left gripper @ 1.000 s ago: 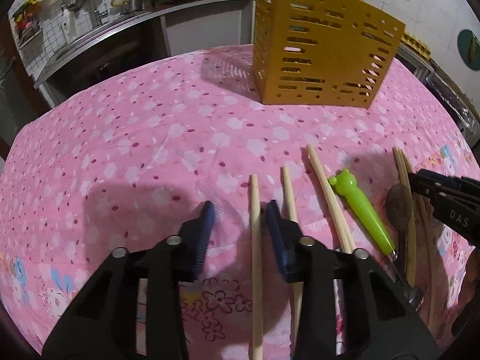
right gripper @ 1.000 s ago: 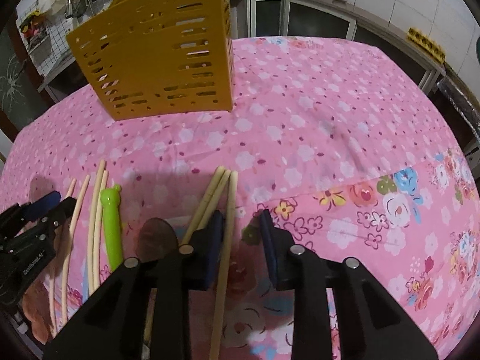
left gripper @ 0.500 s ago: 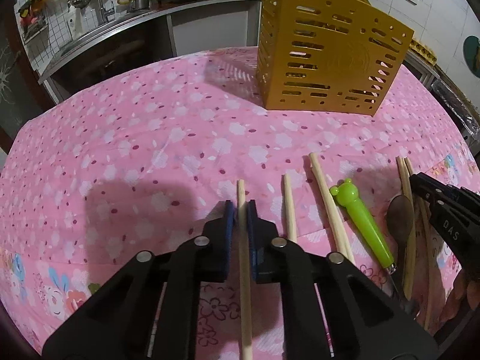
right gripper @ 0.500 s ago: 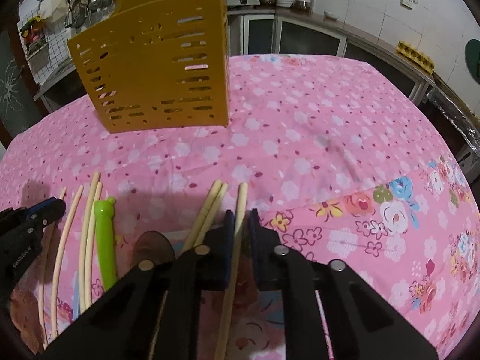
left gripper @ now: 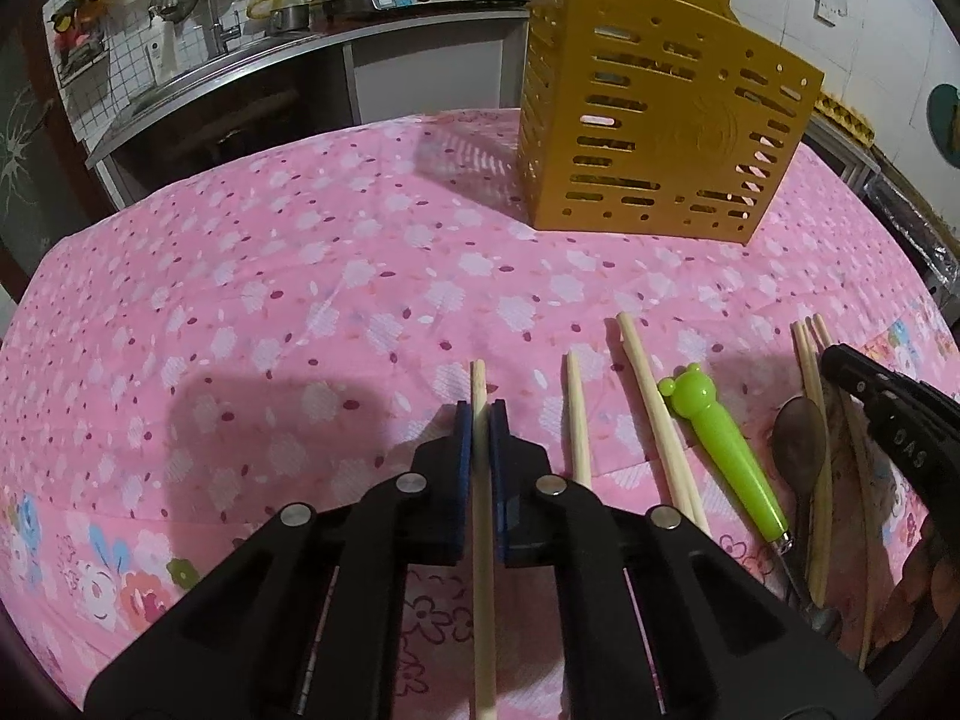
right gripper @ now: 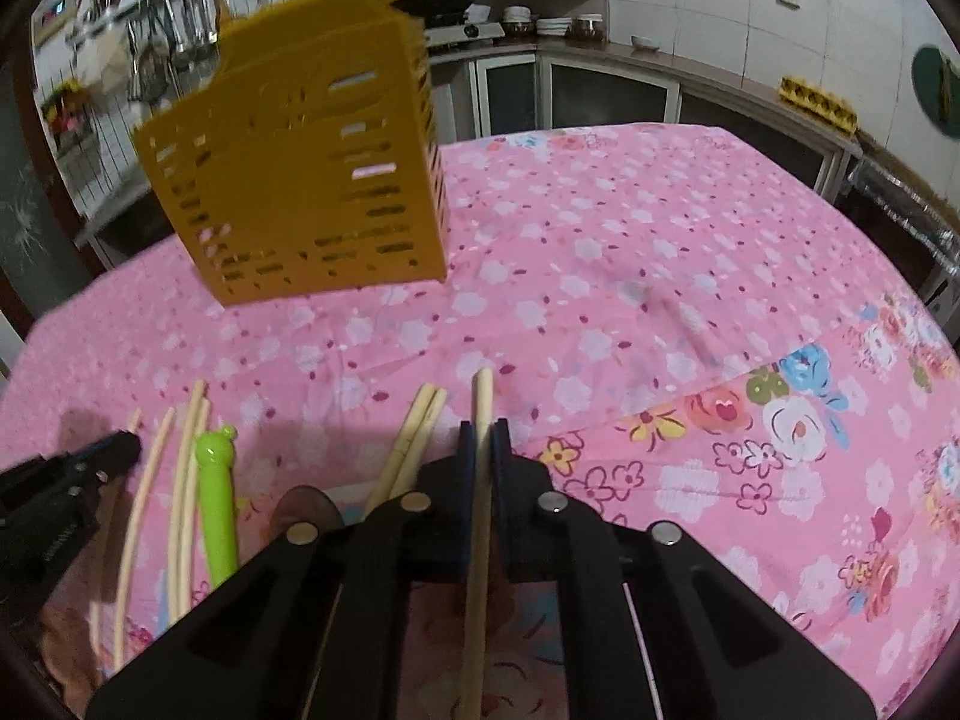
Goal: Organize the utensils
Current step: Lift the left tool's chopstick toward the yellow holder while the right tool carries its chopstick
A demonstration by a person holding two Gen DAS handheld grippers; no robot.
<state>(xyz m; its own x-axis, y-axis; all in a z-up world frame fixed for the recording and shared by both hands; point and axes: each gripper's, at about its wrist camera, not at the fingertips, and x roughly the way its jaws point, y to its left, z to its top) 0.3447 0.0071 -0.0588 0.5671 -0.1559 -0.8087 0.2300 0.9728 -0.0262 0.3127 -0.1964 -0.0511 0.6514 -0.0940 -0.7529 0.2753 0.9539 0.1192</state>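
A row of utensils lies on the pink floral tablecloth [left gripper: 240, 300]. My left gripper [left gripper: 479, 423] is shut on the leftmost wooden chopstick [left gripper: 478, 378], which runs back between the blue pads. My right gripper [right gripper: 482, 435] has its jaws closing on another chopstick [right gripper: 483, 390], and the pads press it. Between the two lie a single chopstick [left gripper: 576, 414], a pair [left gripper: 651, 408], a green bear-headed utensil [left gripper: 720, 450] and a dark spoon [left gripper: 798, 438]. The yellow slotted utensil holder [left gripper: 654, 138] stands upright at the far side of the table.
In the right wrist view the holder [right gripper: 300, 180] stands at the far left, and open cloth [right gripper: 660, 300] spreads to the right. A kitchen counter with a sink and pots [left gripper: 270, 30] lies behind the table, and cabinets [right gripper: 600, 90] line the back wall.
Both grippers went from open to shut, each closing on the chopstick between its pads. The right wrist view has tilted up a little.
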